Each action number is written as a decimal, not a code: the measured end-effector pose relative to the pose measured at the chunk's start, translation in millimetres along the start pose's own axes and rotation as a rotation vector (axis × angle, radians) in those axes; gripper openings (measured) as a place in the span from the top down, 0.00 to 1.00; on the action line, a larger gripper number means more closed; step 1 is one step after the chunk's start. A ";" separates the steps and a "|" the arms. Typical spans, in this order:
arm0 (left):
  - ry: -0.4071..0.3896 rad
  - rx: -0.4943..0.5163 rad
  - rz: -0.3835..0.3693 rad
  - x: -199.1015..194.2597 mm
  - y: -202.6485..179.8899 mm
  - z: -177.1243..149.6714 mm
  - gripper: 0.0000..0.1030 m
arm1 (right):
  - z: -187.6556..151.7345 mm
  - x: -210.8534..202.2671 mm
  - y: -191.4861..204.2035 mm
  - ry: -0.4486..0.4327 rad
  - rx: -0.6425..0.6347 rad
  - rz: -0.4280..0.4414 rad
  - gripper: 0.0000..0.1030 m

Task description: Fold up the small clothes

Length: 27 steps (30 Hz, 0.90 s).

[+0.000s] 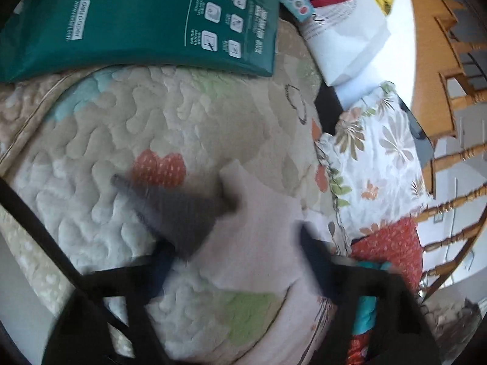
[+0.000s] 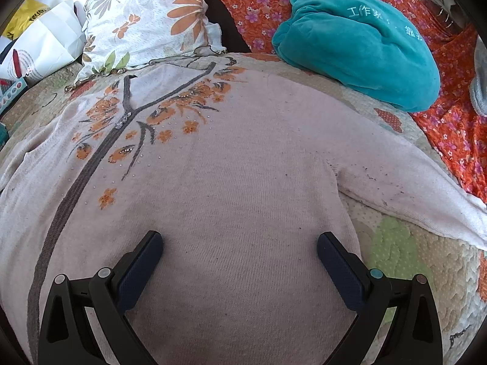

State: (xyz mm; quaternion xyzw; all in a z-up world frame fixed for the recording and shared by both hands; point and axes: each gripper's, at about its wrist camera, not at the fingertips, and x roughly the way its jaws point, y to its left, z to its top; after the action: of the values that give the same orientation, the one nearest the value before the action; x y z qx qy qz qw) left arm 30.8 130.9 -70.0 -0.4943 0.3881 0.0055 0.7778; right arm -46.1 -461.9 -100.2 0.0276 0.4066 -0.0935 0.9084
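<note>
Knitwear filled the right wrist view: a pale pink sweater (image 2: 243, 182) lay spread face up on a quilted bed cover (image 2: 404, 258), its grey placket and orange flower embroidery at far left and one sleeve (image 2: 411, 188) stretched out to the right. The flat layout probably served to keep the body smooth for folding. The right gripper (image 2: 240, 261) hovered over the near hem with its fingers (image 2: 140, 270) released and nothing between them, seemingly waiting to steady the fabric. In the blurred left wrist view, the left gripper (image 1: 237, 258) sat over a pink edge of the sweater (image 1: 258, 237) with a dark grey strip; whether its fingers gripped that cloth, I cannot tell. A teal velvet garment (image 2: 359, 48) lay far right.
</note>
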 end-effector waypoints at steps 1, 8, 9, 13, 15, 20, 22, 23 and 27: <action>0.006 0.000 0.008 1.6 0.7 4.9 0.86 | 0.3 0.5 -0.6 0.000 0.000 -0.001 0.00; -0.123 0.183 0.092 -22.9 -56.9 26.5 0.93 | 0.3 0.0 -0.5 -0.001 0.000 0.000 0.00; -0.141 0.233 0.085 -28.2 -76.1 22.8 0.93 | 0.3 0.2 -0.7 -0.001 0.000 0.000 0.00; -0.127 0.435 0.012 -27.2 -156.5 -18.7 0.93 | 0.1 -0.3 -0.3 0.000 0.000 0.001 0.00; -0.031 0.564 -0.080 -12.5 -201.8 -62.8 0.93 | 0.1 -0.3 -0.3 0.000 0.001 0.001 0.00; 0.307 0.826 -0.245 36.6 -275.2 -185.4 0.85 | 0.5 -0.5 -0.6 0.002 0.003 0.005 0.00; 0.320 0.827 -0.255 45.3 -279.0 -200.1 0.66 | 0.5 -0.8 -0.9 0.002 0.005 0.009 0.00; 0.304 0.812 -0.240 48.4 -276.6 -202.3 0.53 | 0.5 -1.1 -0.8 0.002 0.007 0.010 0.00; 0.240 0.745 -0.110 58.8 -243.5 -194.1 0.46 | -0.3 -1.1 -1.2 0.004 0.012 0.016 0.00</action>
State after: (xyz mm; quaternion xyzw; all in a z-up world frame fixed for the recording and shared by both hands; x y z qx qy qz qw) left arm 51.2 -165.8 39.6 -0.1956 0.4245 -0.2351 0.8522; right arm -47.3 -462.8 -99.6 0.0365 0.4075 -0.0886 0.9082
